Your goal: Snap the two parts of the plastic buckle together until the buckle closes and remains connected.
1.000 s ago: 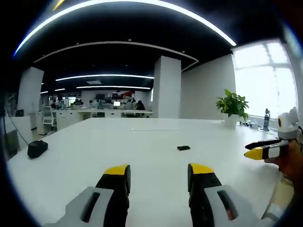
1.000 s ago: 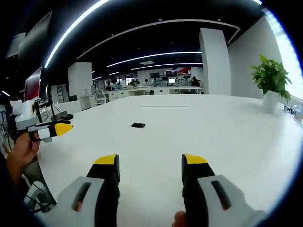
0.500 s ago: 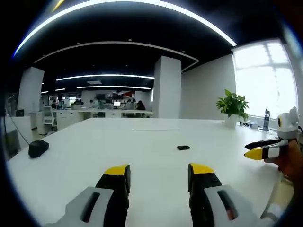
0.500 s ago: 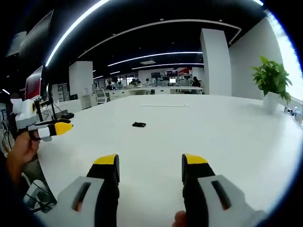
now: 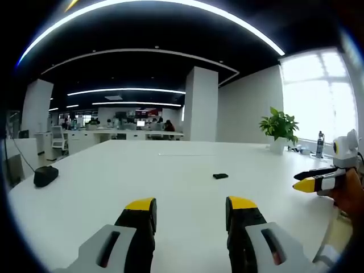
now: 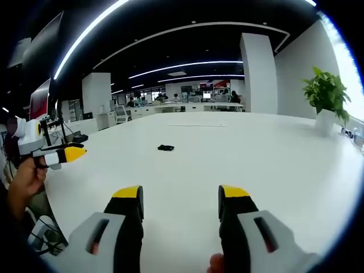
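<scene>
Both my left gripper (image 5: 190, 206) and right gripper (image 6: 181, 194) hover with fingers spread, empty; I should approach the buckle (image 5: 220, 176) on the desk (image 5: 114, 170) low and squarely.

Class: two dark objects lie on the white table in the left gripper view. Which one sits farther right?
The small flat buckle, mid-table; the bulkier dark object sits at the left edge.

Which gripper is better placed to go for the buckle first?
Neither clearly. Both the left gripper and right gripper are open, empty and well short of the buckle. It sits slightly right of the left's jaws, slightly left of the right's.
</scene>
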`<control>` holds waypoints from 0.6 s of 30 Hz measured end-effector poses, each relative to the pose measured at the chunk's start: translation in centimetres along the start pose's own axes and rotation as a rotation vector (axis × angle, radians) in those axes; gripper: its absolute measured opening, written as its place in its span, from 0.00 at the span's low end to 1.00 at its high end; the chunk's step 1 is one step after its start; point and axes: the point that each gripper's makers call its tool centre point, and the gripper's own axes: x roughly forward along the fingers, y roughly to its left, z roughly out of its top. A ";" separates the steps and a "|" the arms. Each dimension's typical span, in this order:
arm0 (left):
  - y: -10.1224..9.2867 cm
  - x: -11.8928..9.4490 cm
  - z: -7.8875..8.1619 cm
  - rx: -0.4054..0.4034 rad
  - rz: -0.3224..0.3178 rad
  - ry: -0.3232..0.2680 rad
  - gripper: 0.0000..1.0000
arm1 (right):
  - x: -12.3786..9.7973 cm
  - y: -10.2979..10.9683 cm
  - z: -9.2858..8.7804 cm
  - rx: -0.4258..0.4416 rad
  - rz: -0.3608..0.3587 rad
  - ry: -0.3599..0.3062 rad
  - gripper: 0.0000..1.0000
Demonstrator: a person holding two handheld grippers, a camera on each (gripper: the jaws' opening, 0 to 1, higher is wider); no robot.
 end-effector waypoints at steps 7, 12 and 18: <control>0.0 0.0 0.3 0.004 0.004 -0.005 0.49 | 0.1 0.0 0.1 -0.001 0.002 -0.001 0.53; 0.1 -0.1 0.3 0.007 0.006 -0.006 0.49 | 0.0 0.1 0.1 0.000 0.003 -0.001 0.53; 0.0 -0.1 0.3 -0.003 0.002 -0.005 0.49 | -0.1 0.0 0.3 -0.005 -0.001 -0.004 0.53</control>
